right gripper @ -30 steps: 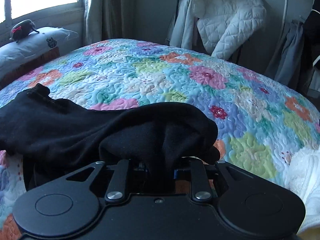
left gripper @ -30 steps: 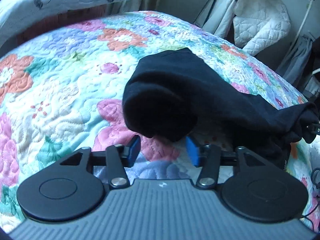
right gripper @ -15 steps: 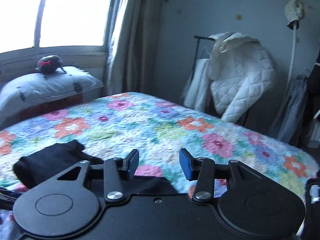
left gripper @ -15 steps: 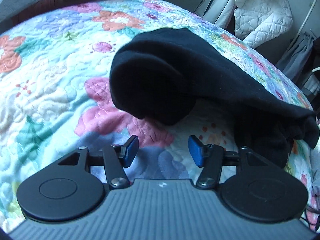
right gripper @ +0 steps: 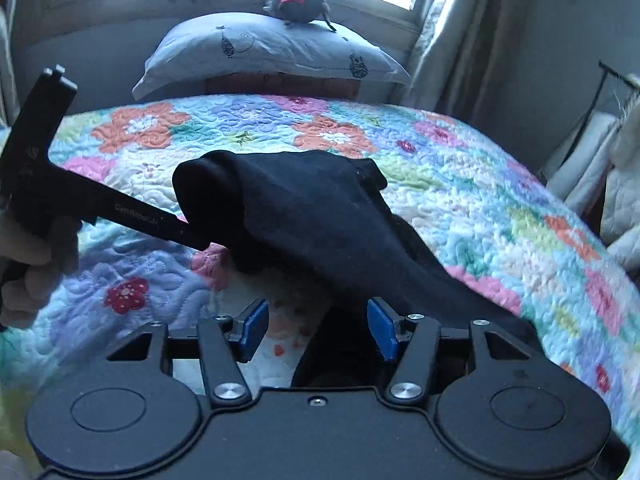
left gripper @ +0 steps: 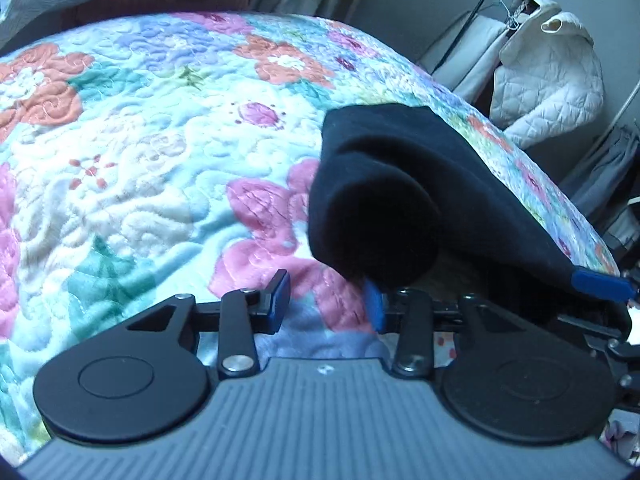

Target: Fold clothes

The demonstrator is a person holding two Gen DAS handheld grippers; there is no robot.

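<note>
A black garment (left gripper: 400, 184) lies rumpled on the floral quilt (left gripper: 140, 160), with a rolled bulge at its near end. My left gripper (left gripper: 326, 300) is open; its right fingertip touches the bulge's lower edge and nothing is between the jaws. In the right wrist view the same garment (right gripper: 312, 212) stretches from the middle down toward my right gripper (right gripper: 316, 330), which is open with the cloth's dark end lying just behind its right finger. The left gripper's body (right gripper: 36, 176) shows at the left, held in a hand.
A pale pillow (right gripper: 264, 52) with a small dark plush toy (right gripper: 298, 4) lies at the head of the bed under the window. A white quilted jacket (left gripper: 548, 84) and grey clothes hang on a rack to the right. Curtains (right gripper: 460, 36) hang by the window.
My right gripper let go of the black garment, opened, and swung to face the pillow end. My left gripper stayed open and shifted left, so the bulge now sits by its right finger.
</note>
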